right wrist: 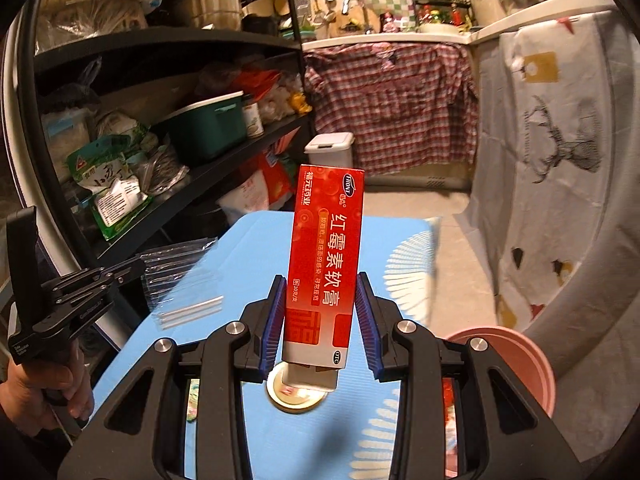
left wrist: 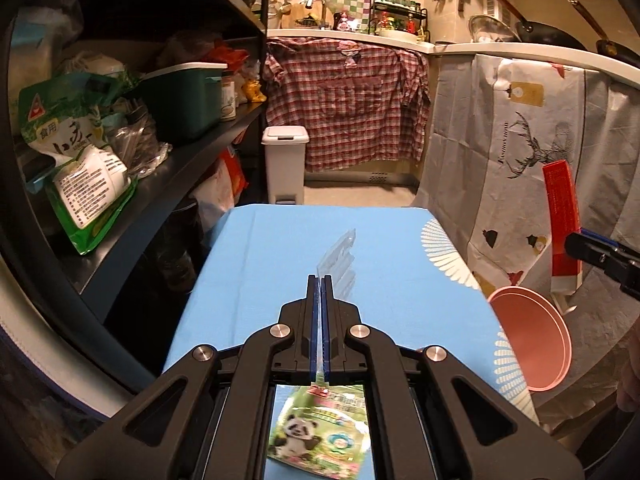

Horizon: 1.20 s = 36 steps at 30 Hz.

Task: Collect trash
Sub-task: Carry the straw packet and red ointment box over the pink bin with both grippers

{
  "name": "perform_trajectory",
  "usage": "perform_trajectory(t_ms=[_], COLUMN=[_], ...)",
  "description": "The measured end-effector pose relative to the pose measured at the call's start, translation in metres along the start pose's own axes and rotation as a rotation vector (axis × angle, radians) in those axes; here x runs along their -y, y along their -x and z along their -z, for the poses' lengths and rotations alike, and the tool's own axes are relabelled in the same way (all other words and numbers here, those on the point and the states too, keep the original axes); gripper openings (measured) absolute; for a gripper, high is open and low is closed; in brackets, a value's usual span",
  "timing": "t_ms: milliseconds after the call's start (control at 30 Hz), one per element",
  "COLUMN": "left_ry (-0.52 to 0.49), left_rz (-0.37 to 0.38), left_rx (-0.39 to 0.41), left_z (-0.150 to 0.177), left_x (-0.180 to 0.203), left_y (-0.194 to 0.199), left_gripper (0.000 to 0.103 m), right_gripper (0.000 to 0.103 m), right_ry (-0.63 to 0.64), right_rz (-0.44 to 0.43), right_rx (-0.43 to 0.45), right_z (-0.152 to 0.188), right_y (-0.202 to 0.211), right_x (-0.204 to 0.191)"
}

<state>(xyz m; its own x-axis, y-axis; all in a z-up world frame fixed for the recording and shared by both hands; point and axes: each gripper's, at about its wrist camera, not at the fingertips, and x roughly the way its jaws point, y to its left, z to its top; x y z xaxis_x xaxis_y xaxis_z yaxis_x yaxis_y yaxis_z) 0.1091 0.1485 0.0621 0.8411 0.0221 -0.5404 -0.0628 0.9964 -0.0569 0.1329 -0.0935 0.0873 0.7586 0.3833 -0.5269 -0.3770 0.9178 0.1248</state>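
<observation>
Holding a clear crinkly plastic wrapper [left wrist: 336,256] clamped in the left gripper [left wrist: 320,280] and a red cardboard ointment box [right wrist: 326,264] pinched in the right gripper [right wrist: 322,320] above the blue-covered desk [left wrist: 272,248], the tall box could tilt and slip before reaching the pink plastic bin [right wrist: 516,364].

Shiny box, soft cloth, hard plastic

The red box [right wrist: 325,264] is smooth, glossy card (it shines in the light); the clear wrapper [right wrist: 176,264] is thin, see-through plastic; the blue cloth [left wrist: 280,248] on the worktop looks soft and matt; the pink bowl [right wrist: 516,360] is smooth plastic.
</observation>
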Motion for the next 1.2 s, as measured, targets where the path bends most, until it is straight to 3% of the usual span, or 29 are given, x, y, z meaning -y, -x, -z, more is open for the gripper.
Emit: perform_trajectory(t_ms=[500, 1200], left_ry=[-0.051, -0.082], left_rz=[0.069, 0.186], left_rx=[0.006, 0.004], left_z=[0.007, 0.004], left_x=[0.056, 0.101], left_y=[0.007, -0.001], left_gripper=[0.001, 0.001], right_gripper=[0.036, 0.036], right_ry=[-0.033, -0.115], right_rz=[0.152, 0.267], right_rx=[0.060, 0.019], right_z=[0.017, 0.043], right_y=[0.048, 0.053], right_x=[0.064, 0.121])
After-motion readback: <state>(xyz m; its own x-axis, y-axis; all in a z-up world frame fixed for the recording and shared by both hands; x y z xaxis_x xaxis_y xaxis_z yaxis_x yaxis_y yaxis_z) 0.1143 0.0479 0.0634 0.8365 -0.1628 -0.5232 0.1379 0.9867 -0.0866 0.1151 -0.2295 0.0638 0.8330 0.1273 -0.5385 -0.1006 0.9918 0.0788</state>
